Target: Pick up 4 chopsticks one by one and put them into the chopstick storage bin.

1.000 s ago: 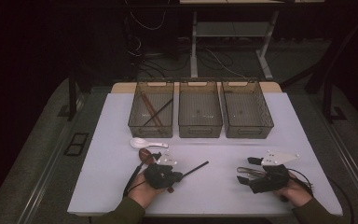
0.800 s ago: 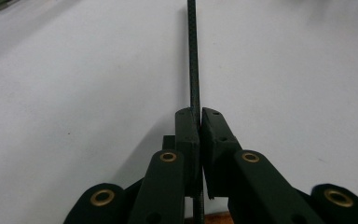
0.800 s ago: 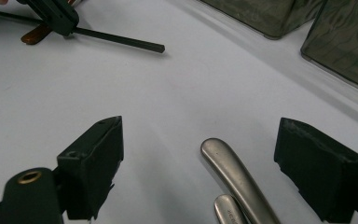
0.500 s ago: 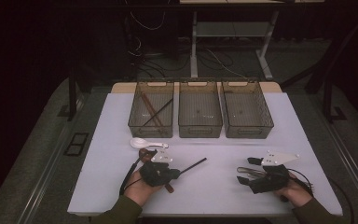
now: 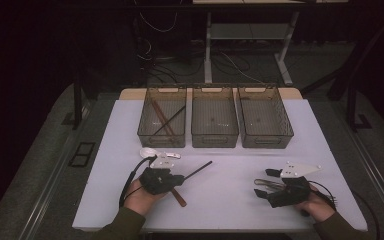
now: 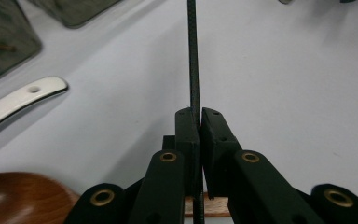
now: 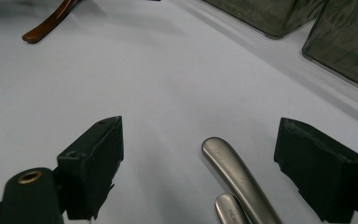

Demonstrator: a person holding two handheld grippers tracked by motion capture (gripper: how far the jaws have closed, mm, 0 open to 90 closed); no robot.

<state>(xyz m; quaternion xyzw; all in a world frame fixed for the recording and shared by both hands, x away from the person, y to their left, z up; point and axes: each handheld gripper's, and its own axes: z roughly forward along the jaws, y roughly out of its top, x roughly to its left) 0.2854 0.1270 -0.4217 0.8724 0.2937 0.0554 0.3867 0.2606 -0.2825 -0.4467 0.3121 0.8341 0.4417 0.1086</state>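
One black chopstick [image 6: 194,60], thin, straight and stiff, is clamped between the closed jaws of the left gripper [image 6: 199,116]. Judging by its slender carbon-like shaft, it is light and somewhat slick, so a pinch near one end lets the long free end swing; a hold closer to the middle would probably steady it. In the left gripper view the stick runs straight up from between the pads and also passes back beneath them, above a wooden handle [image 6: 207,206] on the white table [image 6: 284,93]. In the high view the chopstick [image 5: 198,170] points up and to the right from the left gripper [image 5: 176,180], towards the three bins [image 5: 215,137]; the left bin [image 5: 162,138] already contains sticks. The right gripper [image 7: 198,154] rests with jaws wide apart, straddling two metal utensil handles [image 7: 235,172] without touching them. A white spoon [image 6: 21,100] lies just left of the held stick.
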